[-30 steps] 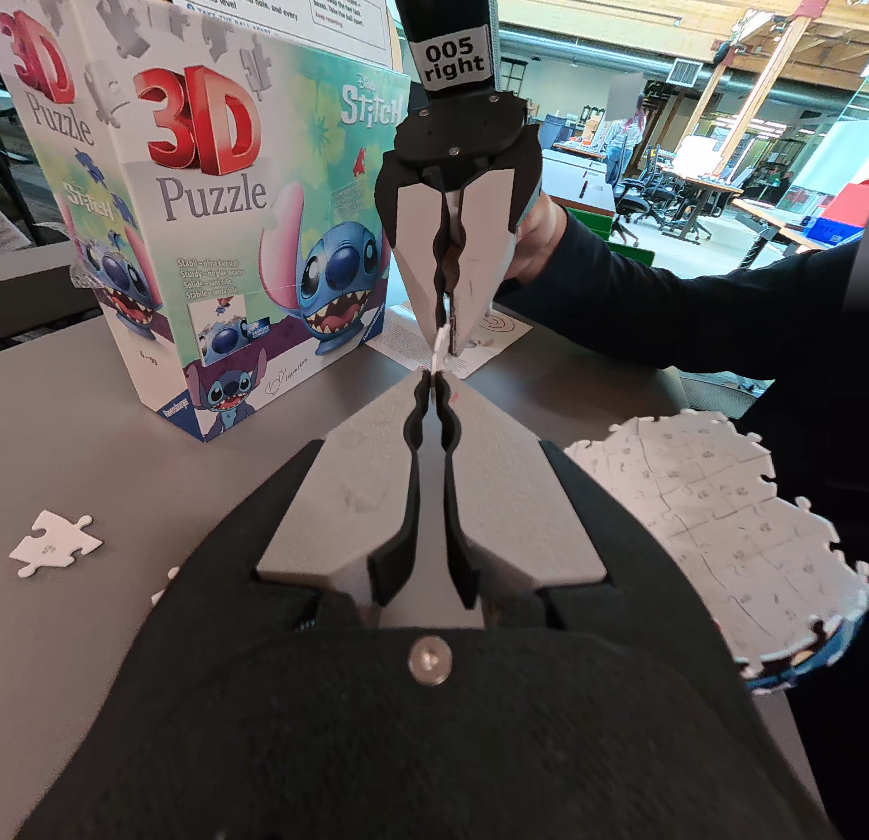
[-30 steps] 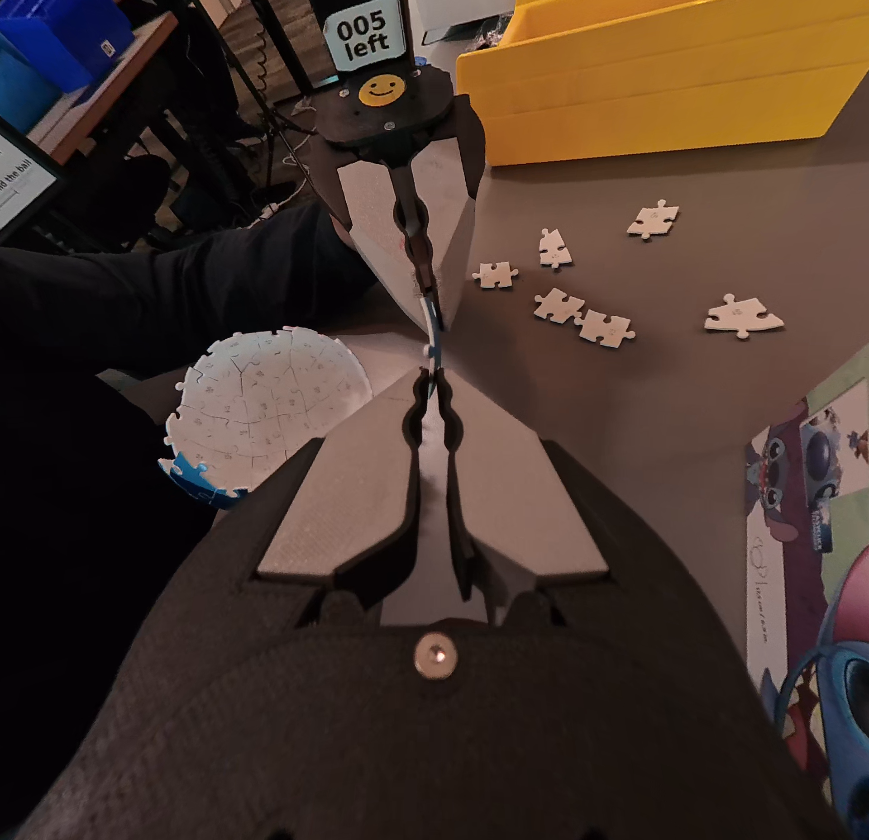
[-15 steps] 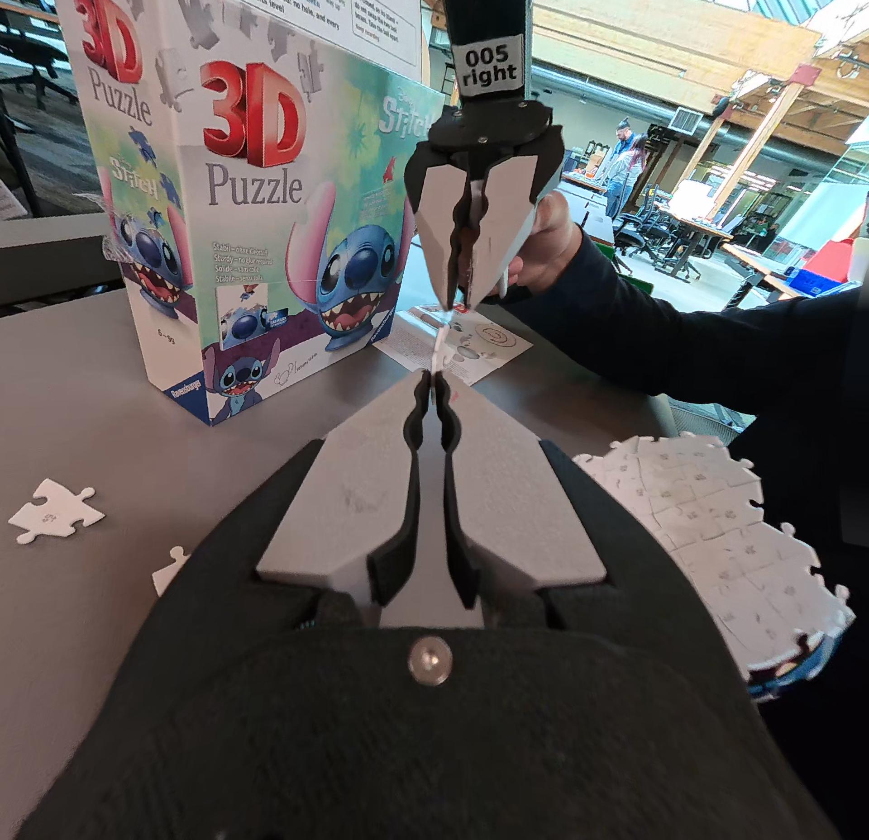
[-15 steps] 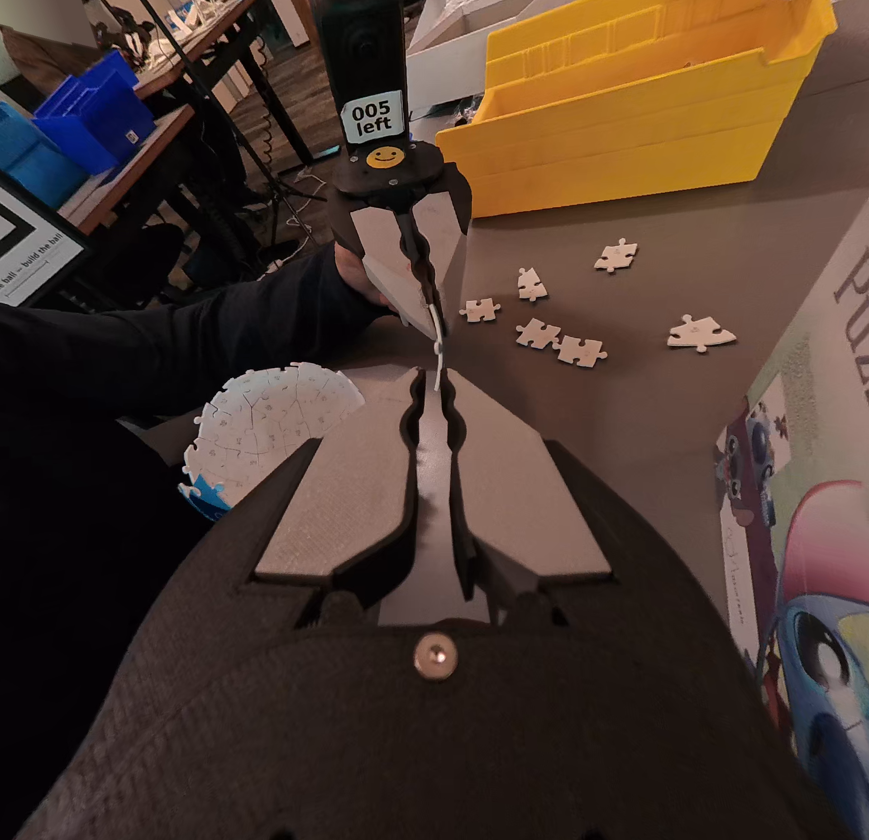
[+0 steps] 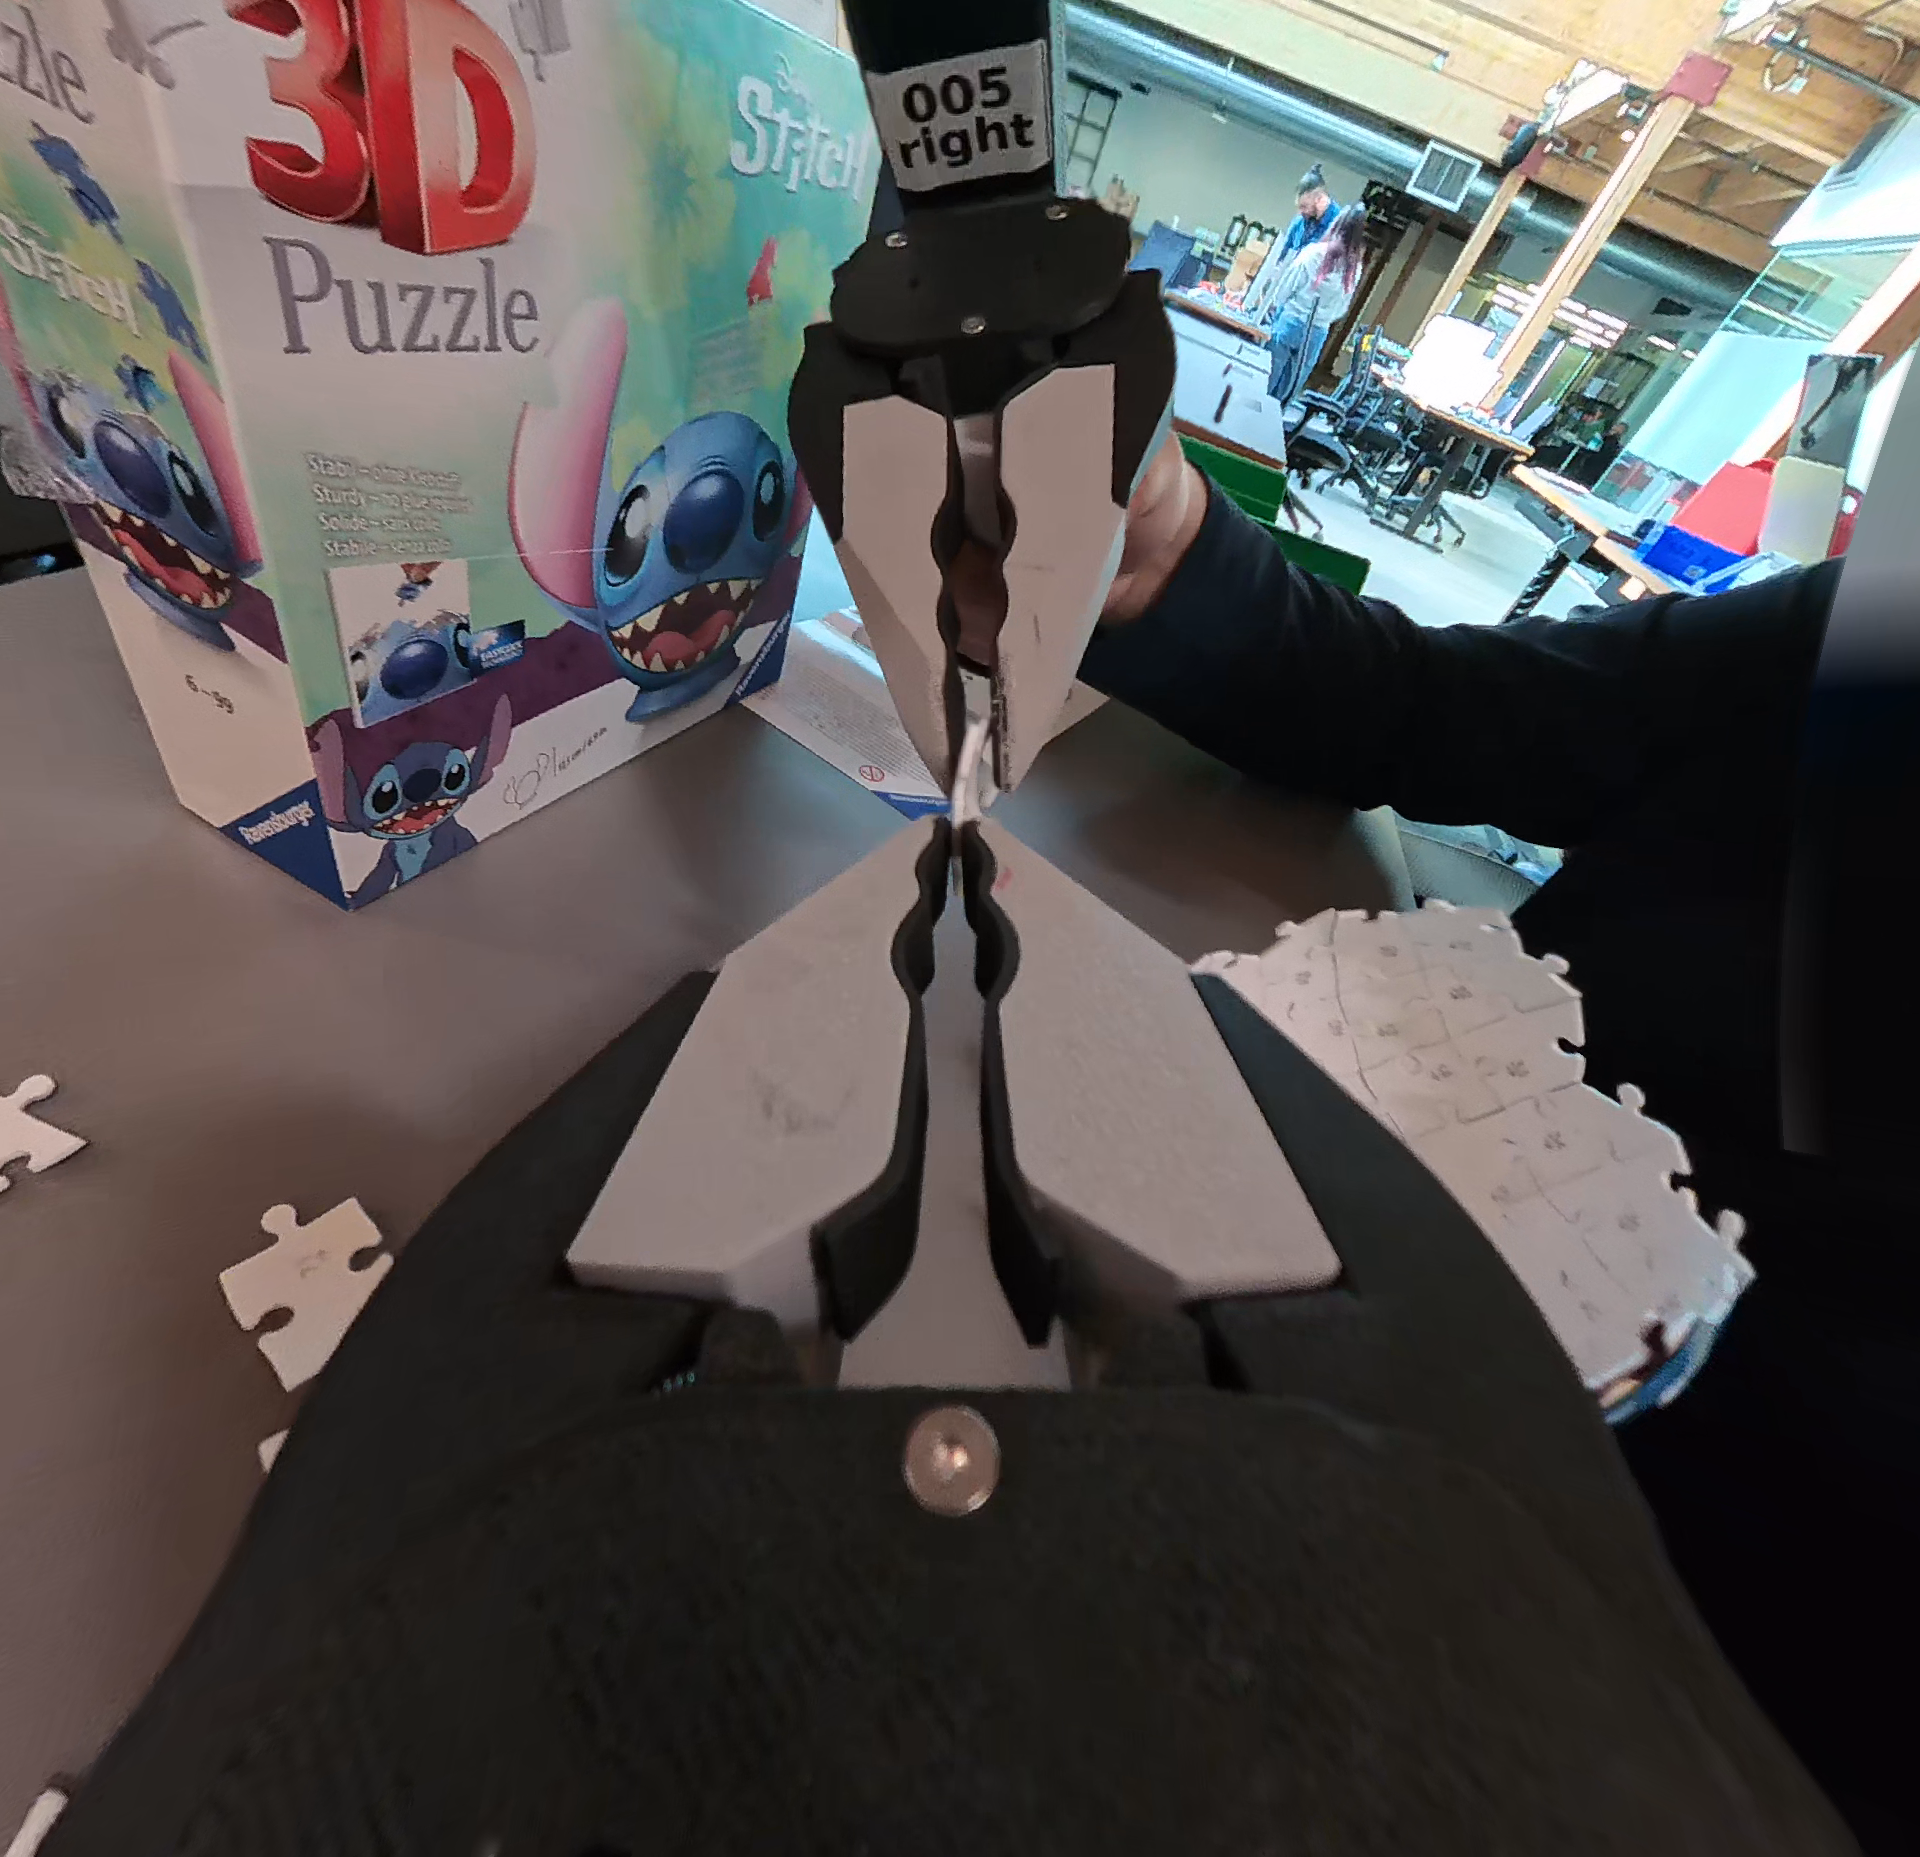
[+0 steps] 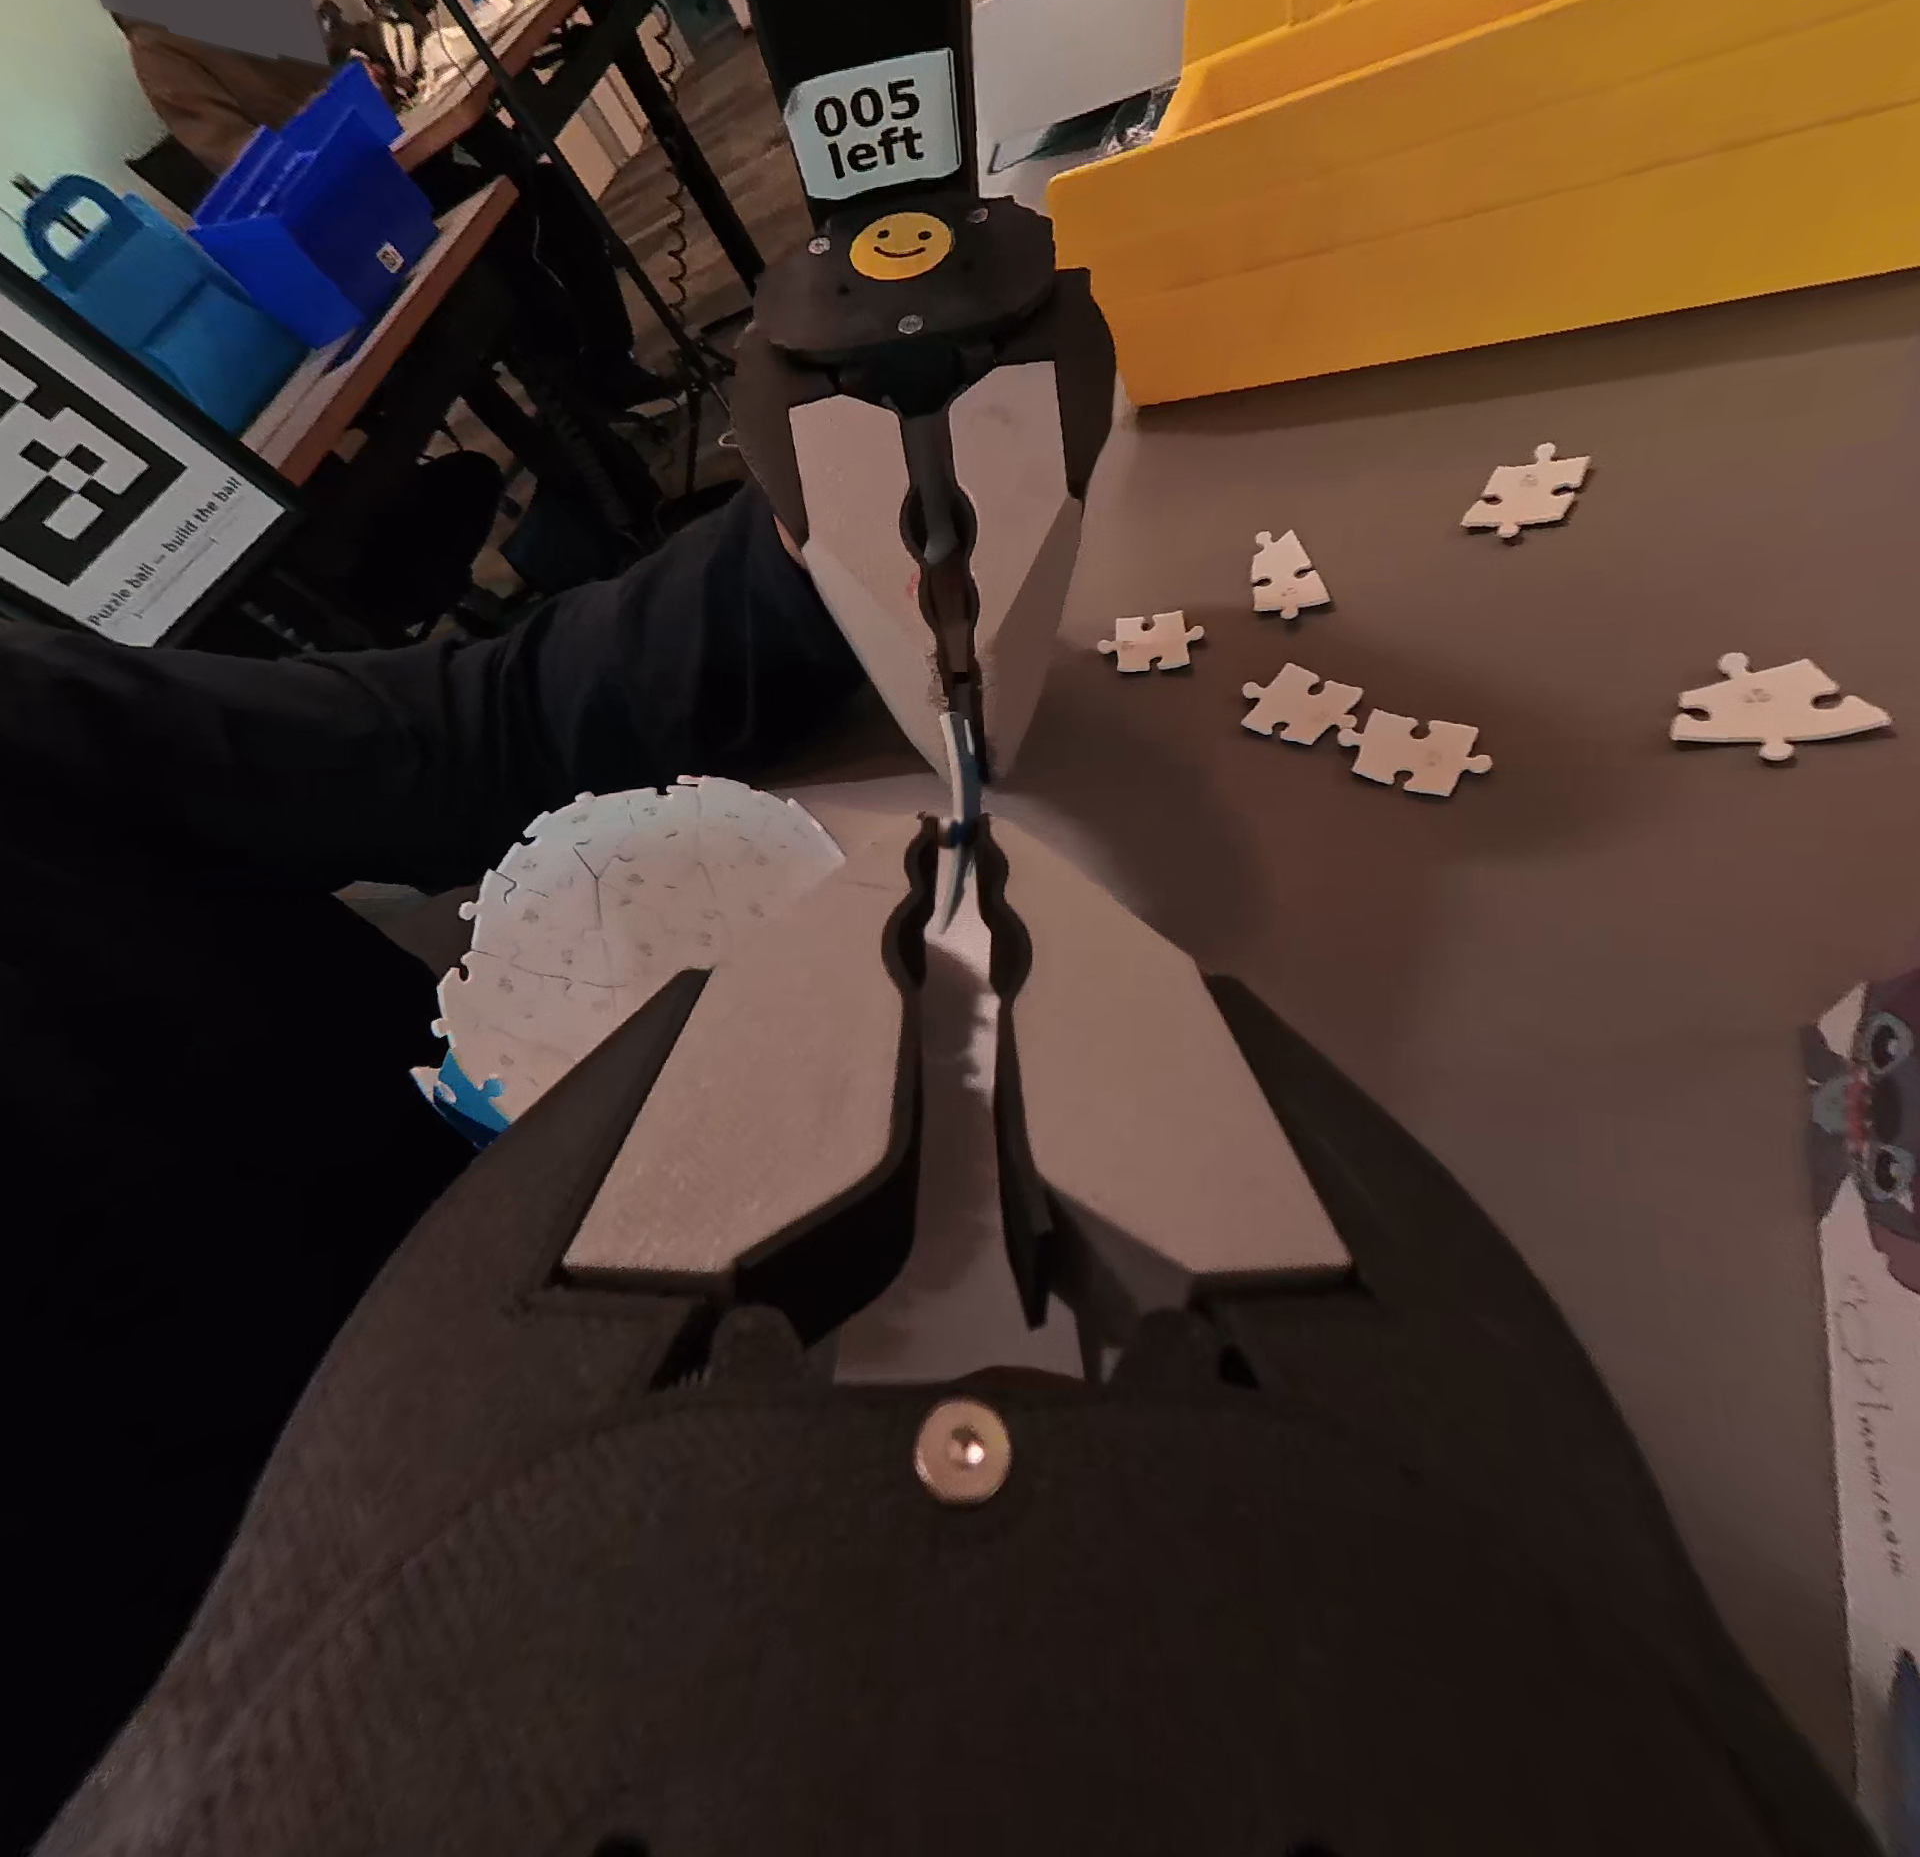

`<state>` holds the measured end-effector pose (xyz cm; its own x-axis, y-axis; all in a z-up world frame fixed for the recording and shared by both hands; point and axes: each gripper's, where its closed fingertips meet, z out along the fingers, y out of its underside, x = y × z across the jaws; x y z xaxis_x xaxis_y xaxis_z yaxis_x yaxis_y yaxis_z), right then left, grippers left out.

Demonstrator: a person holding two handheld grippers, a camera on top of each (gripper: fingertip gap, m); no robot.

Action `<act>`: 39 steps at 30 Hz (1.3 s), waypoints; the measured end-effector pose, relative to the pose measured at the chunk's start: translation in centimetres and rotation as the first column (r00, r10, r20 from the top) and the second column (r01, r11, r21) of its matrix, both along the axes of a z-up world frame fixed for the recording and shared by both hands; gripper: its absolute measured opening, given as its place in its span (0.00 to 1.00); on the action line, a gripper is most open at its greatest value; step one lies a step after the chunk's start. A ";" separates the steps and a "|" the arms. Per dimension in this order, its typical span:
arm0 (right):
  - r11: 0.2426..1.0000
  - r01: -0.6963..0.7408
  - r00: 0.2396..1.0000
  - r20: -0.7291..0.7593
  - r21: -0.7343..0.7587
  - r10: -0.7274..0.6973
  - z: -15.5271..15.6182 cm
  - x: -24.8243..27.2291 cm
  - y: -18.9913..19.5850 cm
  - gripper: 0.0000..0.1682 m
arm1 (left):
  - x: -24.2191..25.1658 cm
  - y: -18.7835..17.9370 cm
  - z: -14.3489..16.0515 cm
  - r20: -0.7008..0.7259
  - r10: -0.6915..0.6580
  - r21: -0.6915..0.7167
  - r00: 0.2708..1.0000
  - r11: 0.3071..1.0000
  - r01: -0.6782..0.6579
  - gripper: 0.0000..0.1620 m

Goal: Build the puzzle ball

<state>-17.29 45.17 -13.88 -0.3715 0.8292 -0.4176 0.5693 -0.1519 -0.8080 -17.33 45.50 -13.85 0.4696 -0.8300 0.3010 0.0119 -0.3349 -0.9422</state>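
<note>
Not quoting any text. Lettering on: puzzle box (image 5: 416, 405), white tag (image 5: 961, 114) on right gripper (image 5: 974, 773), white tag (image 6: 871, 124) on left gripper (image 6: 961, 758), framed code sign (image 6: 94, 498), leaflet (image 5: 852, 706), small marks on half-ball (image 5: 1455, 1059) piece backs

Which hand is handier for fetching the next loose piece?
Left, probably: loose puzzle pieces lie beside the left gripper; the right gripper hangs near the puzzle box. Both hold a puzzle piece.

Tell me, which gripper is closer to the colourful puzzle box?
Right. The right gripper reaches in close beside the puzzle box; the left gripper meets it tip to tip, with the box farther ahead on its left.
</note>
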 end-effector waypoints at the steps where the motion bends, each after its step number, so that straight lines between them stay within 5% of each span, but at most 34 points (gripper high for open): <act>1: 1.000 -0.010 1.000 0.002 -0.002 0.010 -0.1 0.0 -0.2 0.01 | 0.1 -0.2 -0.1 -0.008 -0.008 -0.004 1.000 1.000 0.008 0.00; 5: 0.999 -0.044 0.999 0.028 0.015 0.043 -0.7 0.1 -0.9 0.00 | 0.2 -1.3 -0.4 -0.010 -0.083 -0.063 0.997 0.995 0.082 0.01; 8: 0.995 -0.102 0.993 0.060 -0.003 0.102 -1.2 0.3 -2.1 0.00 | -0.3 -2.0 0.2 -0.004 -0.105 -0.056 0.994 0.993 0.104 0.13; 19: 0.955 -0.268 0.926 0.306 0.127 0.219 -4.5 0.0 -6.8 0.00 | -5.0 0.4 2.6 0.151 0.108 -0.012 0.983 0.994 -0.107 0.10; 39: 0.932 -0.293 0.902 0.385 0.214 0.195 -5.7 0.3 -6.8 0.00 | -4.6 0.8 1.9 0.134 0.115 -0.036 0.984 0.993 -0.111 0.08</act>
